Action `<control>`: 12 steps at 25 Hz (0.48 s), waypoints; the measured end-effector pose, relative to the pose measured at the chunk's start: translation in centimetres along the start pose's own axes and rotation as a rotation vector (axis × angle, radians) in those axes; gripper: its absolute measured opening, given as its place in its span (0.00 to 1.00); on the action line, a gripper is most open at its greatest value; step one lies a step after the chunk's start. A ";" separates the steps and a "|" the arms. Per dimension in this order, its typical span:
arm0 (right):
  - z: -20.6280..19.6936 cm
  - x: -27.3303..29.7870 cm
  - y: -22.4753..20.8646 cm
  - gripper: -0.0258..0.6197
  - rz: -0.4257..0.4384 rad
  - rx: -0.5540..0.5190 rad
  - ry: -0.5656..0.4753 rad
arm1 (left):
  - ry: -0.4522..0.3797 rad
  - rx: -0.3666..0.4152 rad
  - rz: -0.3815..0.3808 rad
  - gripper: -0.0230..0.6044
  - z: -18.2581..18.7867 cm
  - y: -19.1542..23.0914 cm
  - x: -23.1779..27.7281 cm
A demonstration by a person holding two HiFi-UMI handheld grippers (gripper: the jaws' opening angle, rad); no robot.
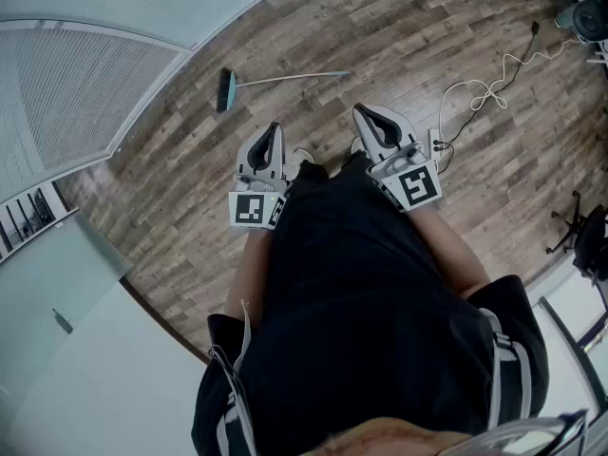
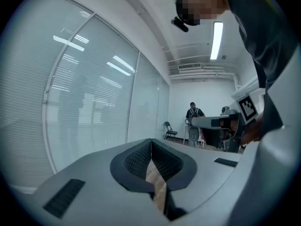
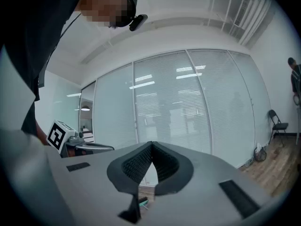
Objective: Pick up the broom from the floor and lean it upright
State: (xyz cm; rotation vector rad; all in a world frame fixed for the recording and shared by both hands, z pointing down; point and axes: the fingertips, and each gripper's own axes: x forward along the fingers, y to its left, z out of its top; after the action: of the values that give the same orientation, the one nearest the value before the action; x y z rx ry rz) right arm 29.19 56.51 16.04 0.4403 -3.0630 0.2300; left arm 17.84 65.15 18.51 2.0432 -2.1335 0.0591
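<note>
Black clothing (image 1: 361, 302) of the person fills the lower head view and hides the feet almost fully. Left hand-held gripper (image 1: 275, 129) and right hand-held gripper (image 1: 362, 112) have jaws pressed together, holding nothing. Well ahead of them, the broom (image 1: 285, 79) lies flat on the wooden floor (image 1: 399, 27), near a glass wall (image 1: 95, 84).

Floor (image 1: 399, 36): brown wood planks, worn grey in streaks.
- Broom (image 1: 285, 79): lies flat, teal head toward the glass wall, thin pale handle pointing right.
- White cable (image 1: 480, 93): loose loops, well apart from the broom, right side.
- Black folding chair (image 2: 170, 130): stands by the far wall.
</note>
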 end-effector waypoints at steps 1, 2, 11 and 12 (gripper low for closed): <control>-0.2 -0.3 -0.3 0.07 0.000 0.009 0.000 | -0.002 -0.014 0.006 0.07 0.0 -0.3 0.1; -0.3 -0.5 -0.6 0.07 0.001 0.017 0.000 | -0.004 -0.023 0.010 0.07 -0.1 -0.7 0.3; -1.1 -1.2 -2.1 0.07 0.083 0.066 0.001 | -0.061 -0.084 0.083 0.07 0.3 -2.2 0.9; -1.0 -1.5 -2.2 0.07 0.086 0.062 0.001 | -0.062 -0.090 0.089 0.07 0.3 -2.4 0.9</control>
State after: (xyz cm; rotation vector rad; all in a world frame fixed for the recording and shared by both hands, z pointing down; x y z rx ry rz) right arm 31.23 54.95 17.30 0.3114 -3.0838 0.3285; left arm 20.21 64.13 18.15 1.9236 -2.2207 -0.0876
